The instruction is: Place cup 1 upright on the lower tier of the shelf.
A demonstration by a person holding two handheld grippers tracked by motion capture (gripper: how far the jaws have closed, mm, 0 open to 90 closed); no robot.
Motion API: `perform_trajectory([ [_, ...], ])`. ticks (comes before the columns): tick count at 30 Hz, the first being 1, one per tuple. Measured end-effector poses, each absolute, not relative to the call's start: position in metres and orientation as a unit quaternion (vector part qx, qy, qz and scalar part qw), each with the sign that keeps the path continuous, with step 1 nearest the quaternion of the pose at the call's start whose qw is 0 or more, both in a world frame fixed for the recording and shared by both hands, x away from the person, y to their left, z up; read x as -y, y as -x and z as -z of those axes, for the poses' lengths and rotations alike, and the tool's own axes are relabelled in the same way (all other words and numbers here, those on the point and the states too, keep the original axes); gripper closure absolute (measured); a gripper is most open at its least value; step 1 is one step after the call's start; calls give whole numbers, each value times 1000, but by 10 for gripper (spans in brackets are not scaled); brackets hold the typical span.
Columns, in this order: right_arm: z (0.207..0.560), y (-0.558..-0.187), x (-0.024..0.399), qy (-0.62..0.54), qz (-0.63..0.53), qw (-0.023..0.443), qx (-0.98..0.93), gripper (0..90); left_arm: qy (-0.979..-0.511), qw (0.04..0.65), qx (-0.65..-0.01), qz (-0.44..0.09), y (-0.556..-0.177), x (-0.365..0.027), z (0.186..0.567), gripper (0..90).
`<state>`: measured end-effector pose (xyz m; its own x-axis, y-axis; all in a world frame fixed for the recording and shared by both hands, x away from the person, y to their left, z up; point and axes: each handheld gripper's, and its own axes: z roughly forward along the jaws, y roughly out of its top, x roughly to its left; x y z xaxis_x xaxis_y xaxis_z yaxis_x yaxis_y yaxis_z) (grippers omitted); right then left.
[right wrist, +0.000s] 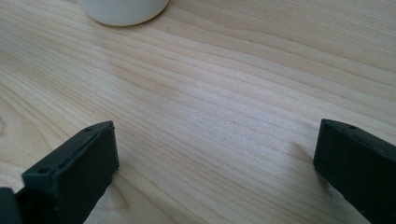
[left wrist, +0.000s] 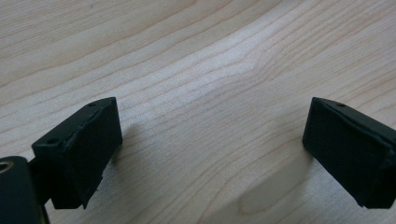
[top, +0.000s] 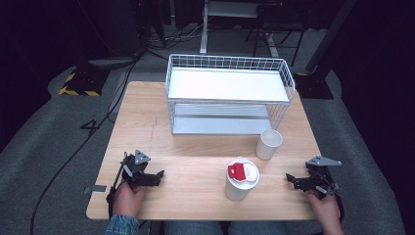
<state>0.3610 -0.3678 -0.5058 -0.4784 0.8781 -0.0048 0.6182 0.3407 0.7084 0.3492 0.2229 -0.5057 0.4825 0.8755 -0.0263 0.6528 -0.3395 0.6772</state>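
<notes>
A white lidded cup with a red tab on its lid [top: 241,179] stands near the front of the wooden table [top: 195,161]. An open white cup [top: 268,144] stands behind it to the right. My left gripper [top: 157,176] rests at the front left, open, jaws pointing right toward the lidded cup, with bare wood between them [left wrist: 210,140]. My right gripper [top: 289,179] rests at the front right, open, jaws pointing left. In the right gripper view its jaws [right wrist: 215,172] stand wide apart over bare wood, and a white cup's base [right wrist: 122,11] shows at the top.
A white wire two-tier rack [top: 227,95] stands at the back middle of the table. Cables trail over the grey floor [top: 54,142] at the left. A yellow-and-black striped base [top: 78,83] sits beyond the table's back left corner.
</notes>
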Motion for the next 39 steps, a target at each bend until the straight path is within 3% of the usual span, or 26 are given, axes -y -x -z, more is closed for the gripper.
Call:
perform_trajectory([
  [39,506,-358,366,-484,-328,204,-785,14,-800,317,-479,-173,-358,-220,505,44],
])
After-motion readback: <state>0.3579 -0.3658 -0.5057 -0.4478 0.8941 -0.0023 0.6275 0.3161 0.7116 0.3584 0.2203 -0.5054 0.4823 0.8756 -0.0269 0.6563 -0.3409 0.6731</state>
